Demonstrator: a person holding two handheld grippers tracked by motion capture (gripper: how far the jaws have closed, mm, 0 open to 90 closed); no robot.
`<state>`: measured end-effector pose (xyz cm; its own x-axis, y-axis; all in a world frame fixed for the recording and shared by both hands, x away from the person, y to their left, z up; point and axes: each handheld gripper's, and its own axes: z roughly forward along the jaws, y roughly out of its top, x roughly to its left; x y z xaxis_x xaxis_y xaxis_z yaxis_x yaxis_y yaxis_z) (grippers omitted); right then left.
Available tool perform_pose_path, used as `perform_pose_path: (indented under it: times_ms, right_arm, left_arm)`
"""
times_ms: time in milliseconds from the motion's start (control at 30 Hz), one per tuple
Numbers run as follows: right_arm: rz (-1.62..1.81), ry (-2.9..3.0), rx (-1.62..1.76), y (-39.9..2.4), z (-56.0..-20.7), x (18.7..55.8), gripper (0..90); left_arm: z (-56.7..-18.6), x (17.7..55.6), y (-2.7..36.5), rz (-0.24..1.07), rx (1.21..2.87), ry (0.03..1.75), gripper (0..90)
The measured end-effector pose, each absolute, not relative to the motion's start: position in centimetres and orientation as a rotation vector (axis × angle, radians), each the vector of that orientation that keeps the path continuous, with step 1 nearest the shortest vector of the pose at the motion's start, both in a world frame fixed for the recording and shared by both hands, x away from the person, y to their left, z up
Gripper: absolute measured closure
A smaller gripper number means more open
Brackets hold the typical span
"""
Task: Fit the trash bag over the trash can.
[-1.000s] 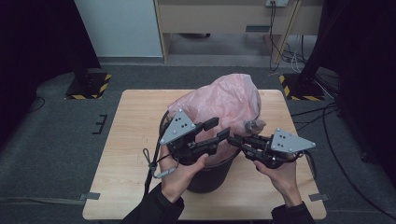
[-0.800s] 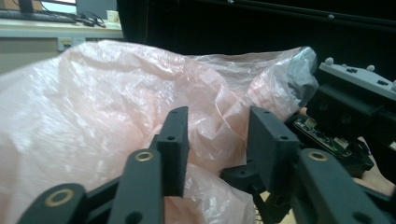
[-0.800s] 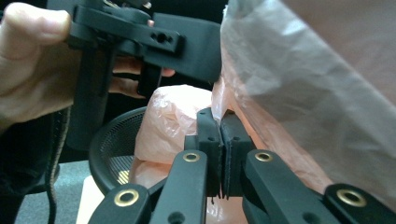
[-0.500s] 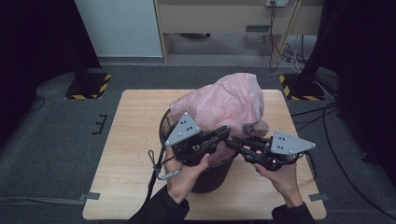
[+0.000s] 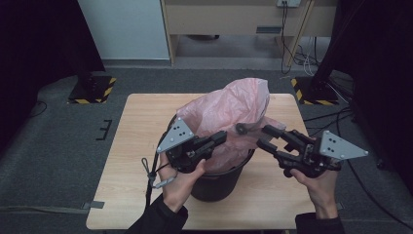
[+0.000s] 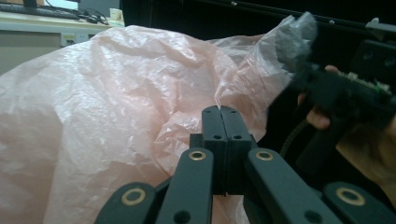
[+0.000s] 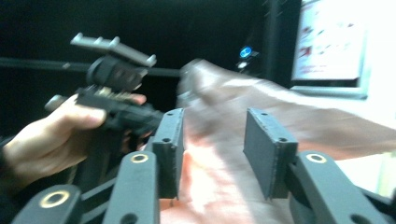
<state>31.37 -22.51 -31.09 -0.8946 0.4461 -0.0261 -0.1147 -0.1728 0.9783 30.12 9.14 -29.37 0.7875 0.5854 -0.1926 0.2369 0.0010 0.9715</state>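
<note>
Bin lining, mid-step. Black bin [image 5: 219, 180] upright near the front-centre of the wooden table [image 5: 141, 122], with pink bag [image 5: 229, 112] set into its mouth and billowing well above the rim, leaning toward the far right. Contents of the bin hidden by the film and the grippers; nothing to be made out inside but the bag itself.

Left gripper [image 5: 221, 138] at the near rim of the bin, jaws pressed fully together. Seen along its own jaws [image 6: 219, 112], a crease of pink film running down into the seam between them, so probably pinched there (film too thin and too close to tell for certain). Likely purpose: anchoring the near side of the bag so that the rest can be drawn out and over the rim.

Right gripper [image 5: 263, 135] apart from the bag, just off the bin's right side, jaws about half open and just lately opening. No film pressed between them; in its own blurred view [image 7: 212, 135], only pink plastic beyond the gap. Placement apparently a release, with a fresh hold farther round the rim to follow.
</note>
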Motion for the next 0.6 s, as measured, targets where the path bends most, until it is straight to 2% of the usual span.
perform_pose_path:
  times_ms: [200, 600]
  right_arm:
    - [2.073, 1.722, 0.397, -22.9, -31.1, 32.0, 51.2]
    - [2.086, 1.756, 0.371, -23.1, -30.0, 32.7, 55.9]
  left_arm:
    - [-29.3, 29.7, 10.3, 0.298, 1.561, 0.662, 90.0]
    - [-29.6, 29.5, 11.2, 0.294, 1.559, 0.665, 90.0]
